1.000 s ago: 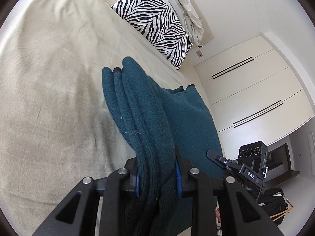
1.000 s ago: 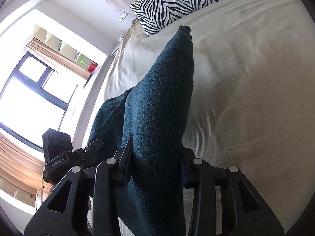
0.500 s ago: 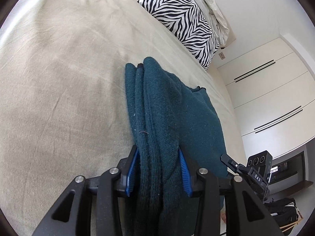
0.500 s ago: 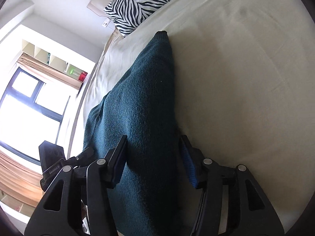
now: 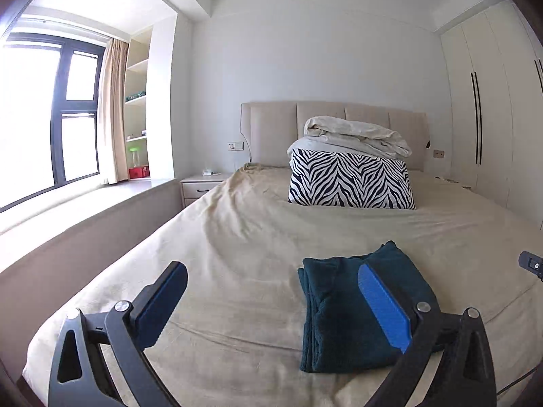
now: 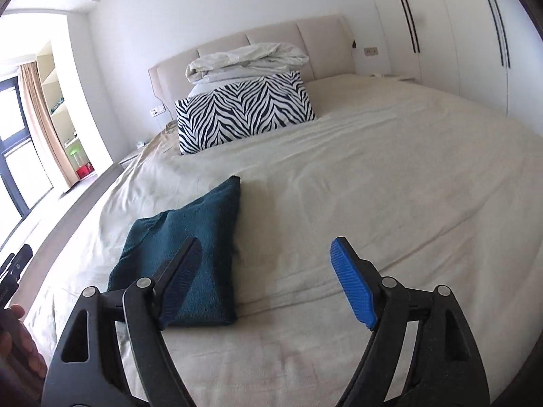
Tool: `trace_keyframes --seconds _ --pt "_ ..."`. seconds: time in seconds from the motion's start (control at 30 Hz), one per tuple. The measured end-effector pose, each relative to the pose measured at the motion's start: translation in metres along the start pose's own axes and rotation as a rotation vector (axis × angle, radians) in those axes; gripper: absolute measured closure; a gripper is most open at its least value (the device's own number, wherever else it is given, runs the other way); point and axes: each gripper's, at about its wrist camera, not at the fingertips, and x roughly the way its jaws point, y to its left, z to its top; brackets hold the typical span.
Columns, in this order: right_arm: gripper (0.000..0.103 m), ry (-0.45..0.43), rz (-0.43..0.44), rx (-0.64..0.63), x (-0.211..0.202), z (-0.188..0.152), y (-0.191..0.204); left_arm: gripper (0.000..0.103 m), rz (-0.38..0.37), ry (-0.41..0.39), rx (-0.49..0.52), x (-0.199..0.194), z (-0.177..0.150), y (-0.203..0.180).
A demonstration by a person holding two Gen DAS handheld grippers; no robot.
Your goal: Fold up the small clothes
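Note:
A folded dark teal knit garment lies flat on the beige bed sheet, near the bed's front edge. It also shows in the right wrist view. My left gripper is open and empty, held above the bed; the garment lies under its right finger. My right gripper is open and empty, to the right of the garment; its left finger overlaps the garment's near edge in the view.
A zebra-print pillow with a bundled duvet on top sits at the headboard. A window ledge runs along the left of the bed. White wardrobes stand at the right. A nightstand is at the back left.
Both grippers were shut on the teal garment and held it up. Now both have opened, let it go and pulled back level; the garment lies folded on the bed.

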Motion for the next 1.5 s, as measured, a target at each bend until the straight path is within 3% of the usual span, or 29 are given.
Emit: trace_keyframes --seconds 0.07,0.13,0.27,0.4,0.5,0.63,0.7,0.8,0.93,1.07,1.5 --pt "0.000 -0.125 -0.027 -0.066 -0.034 0.008 0.013 0.000 0.046 -0.061 0.008 -0.024 0.013 -0.002" --pt "0.000 -0.227 -0.042 -0.113 -0.061 0.015 0.028 0.000 0.064 -0.065 0.035 -0.040 0.025 0.001" --pt "0.000 -0.236 0.033 -0.077 -0.093 0.027 0.039 0.000 0.143 -0.056 0.060 -0.068 0.046 0.007" --pt "0.000 -0.195 0.040 -0.076 -0.114 0.032 0.051 0.000 0.159 -0.017 0.122 -0.082 0.055 0.006" --pt "0.000 -0.125 0.038 -0.096 -0.115 0.027 0.061 0.000 0.138 0.098 0.092 -0.077 0.049 0.013" --pt "0.000 -0.044 -0.002 -0.123 -0.107 0.009 0.072 0.000 0.045 0.281 0.012 -0.058 0.019 0.020" --pt "0.000 0.047 -0.023 -0.150 -0.091 -0.003 0.077 0.000 0.017 0.343 0.034 -0.047 0.008 0.013" --pt "0.000 0.213 -0.020 -0.146 -0.059 -0.025 0.081 0.000 0.025 0.368 0.055 -0.041 -0.005 0.006" --pt "0.000 0.320 -0.026 -0.101 -0.033 -0.048 0.082 0.000 -0.010 0.446 0.036 -0.027 -0.020 0.004" --pt "0.000 0.321 -0.049 -0.114 -0.029 -0.054 0.087 0.000 -0.026 0.484 0.032 -0.021 -0.031 0.001" --pt "0.000 0.302 -0.063 -0.112 -0.043 -0.044 0.085 0.000 -0.042 0.499 0.024 -0.014 -0.039 0.003"
